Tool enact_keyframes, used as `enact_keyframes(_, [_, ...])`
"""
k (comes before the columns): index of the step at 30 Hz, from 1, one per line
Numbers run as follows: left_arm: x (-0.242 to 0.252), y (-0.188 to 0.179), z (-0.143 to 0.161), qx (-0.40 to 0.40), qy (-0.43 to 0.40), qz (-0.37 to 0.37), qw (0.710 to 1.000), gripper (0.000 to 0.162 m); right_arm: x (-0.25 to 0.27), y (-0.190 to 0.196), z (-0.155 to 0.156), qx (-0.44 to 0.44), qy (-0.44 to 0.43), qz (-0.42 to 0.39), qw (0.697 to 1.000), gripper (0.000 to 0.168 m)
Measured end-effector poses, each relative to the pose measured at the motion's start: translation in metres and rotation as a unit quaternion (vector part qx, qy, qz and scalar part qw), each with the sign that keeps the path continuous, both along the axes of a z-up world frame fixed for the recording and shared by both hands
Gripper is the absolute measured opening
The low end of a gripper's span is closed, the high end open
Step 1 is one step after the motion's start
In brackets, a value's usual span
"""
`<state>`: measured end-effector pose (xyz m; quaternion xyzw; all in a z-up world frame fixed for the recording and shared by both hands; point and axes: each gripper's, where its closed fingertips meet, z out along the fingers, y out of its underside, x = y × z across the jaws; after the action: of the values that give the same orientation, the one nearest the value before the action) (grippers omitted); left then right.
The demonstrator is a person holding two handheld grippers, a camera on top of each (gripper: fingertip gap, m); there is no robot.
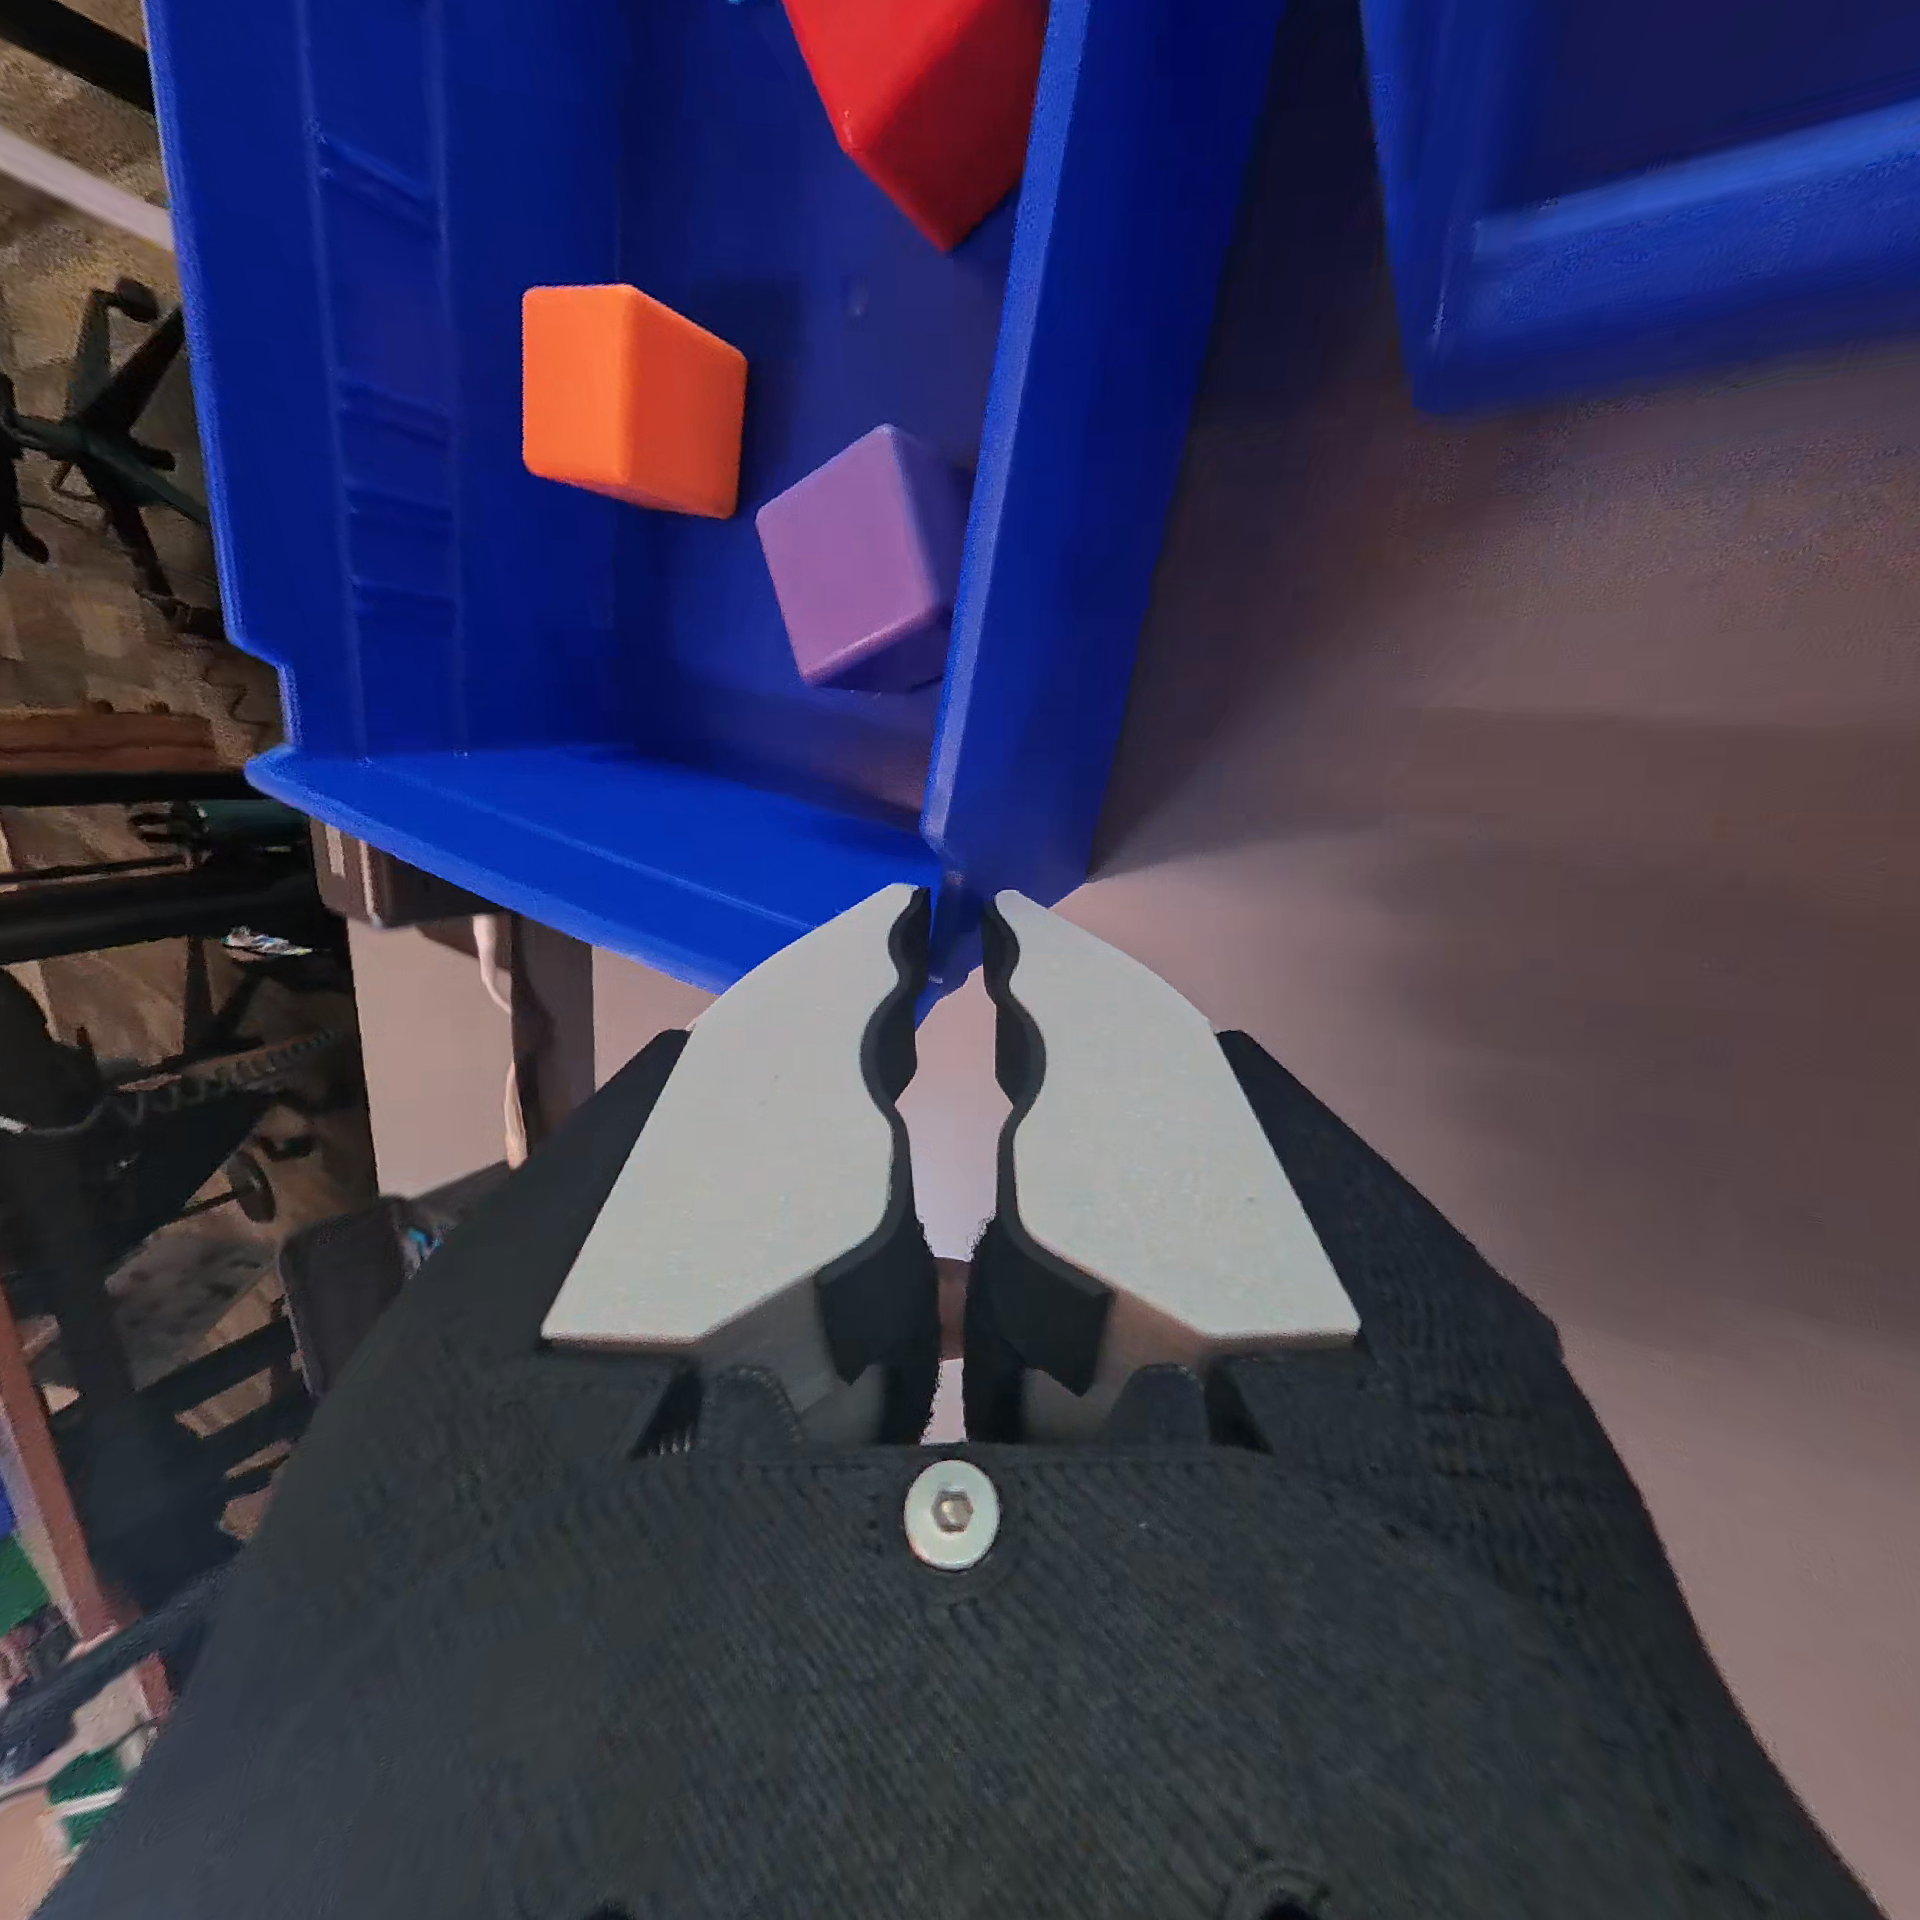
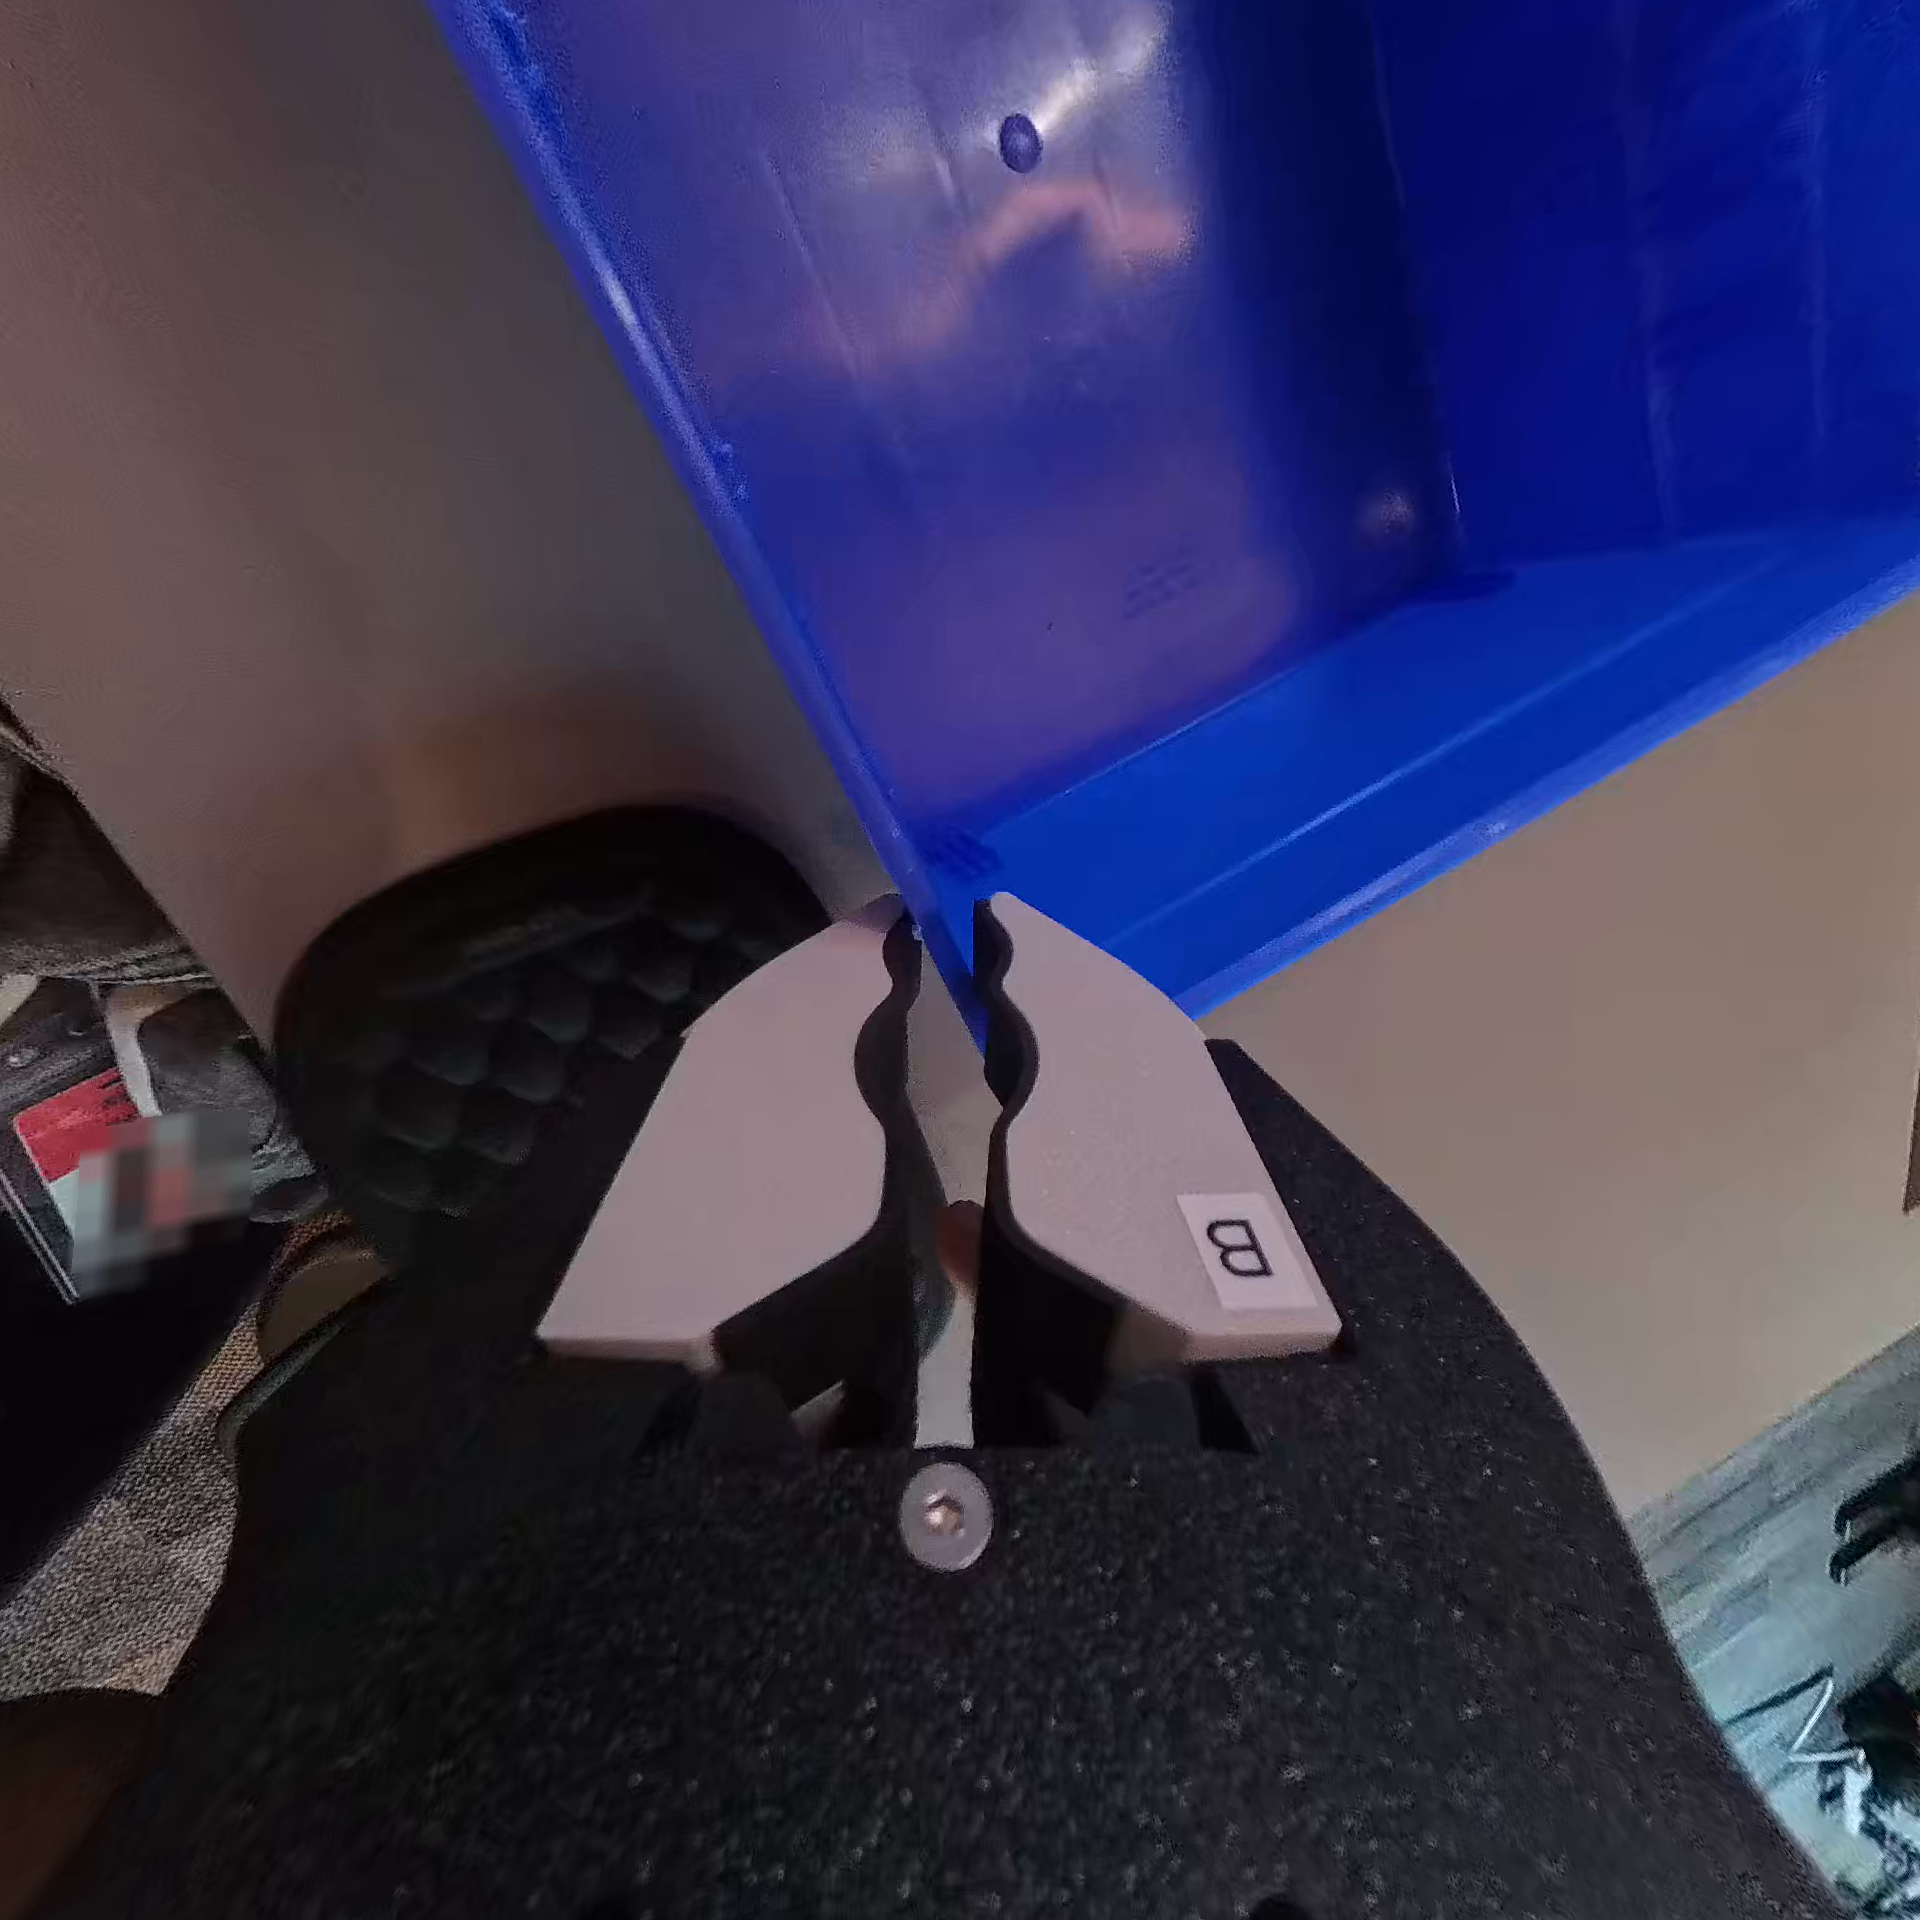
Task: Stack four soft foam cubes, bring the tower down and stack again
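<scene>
In the left wrist view a blue plastic bin (image 1: 1091,520) holds an orange cube (image 1: 623,400), a purple cube (image 1: 862,561) against the bin's wall, and a red cube (image 1: 925,104) cut off by the top edge. My left gripper (image 1: 954,935) is shut on the near corner of this bin's rim. In the right wrist view my right gripper (image 2: 945,935) is shut on the near corner of a second blue bin (image 2: 1455,727). The part of its inside that shows is bare. A fourth cube is not in view.
The second blue bin also shows at the upper right of the left wrist view (image 1: 1662,260). Both bins are over a pale table top (image 1: 1455,935). A black honeycomb-patterned object (image 2: 520,997) lies left of my right gripper. Dark furniture and clutter stand beyond the table's left edge.
</scene>
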<state>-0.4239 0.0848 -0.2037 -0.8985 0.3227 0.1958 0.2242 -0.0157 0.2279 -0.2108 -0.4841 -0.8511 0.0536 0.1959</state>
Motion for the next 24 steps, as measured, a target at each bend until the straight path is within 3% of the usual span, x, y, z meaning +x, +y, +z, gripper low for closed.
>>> enact_keyframes(1, [-0.003,-0.011,0.0,-0.001,0.002,0.001,1.0,0.01,0.002,0.007,0.0,0.003,0.0,-0.009,1.0,0.01])
enact_keyframes(10, [-0.02,-0.097,0.002,0.017,0.015,0.008,1.0,0.01,0.037,0.081,0.001,0.037,-0.008,-0.063,0.997,0.013])
enact_keyframes(18, [-0.076,-0.164,0.004,0.037,0.059,0.082,0.994,0.016,0.077,0.194,0.003,0.118,-0.015,-0.111,0.987,0.015])
enact_keyframes(21, [-0.073,-0.181,0.01,0.064,-0.007,0.151,0.986,0.04,0.087,0.213,0.004,0.105,-0.004,-0.139,0.985,0.019])
enact_keyframes(24, [-0.041,-0.166,0.051,0.182,-0.09,0.214,0.956,0.056,0.091,0.199,0.019,0.037,0.03,-0.201,0.978,0.049])
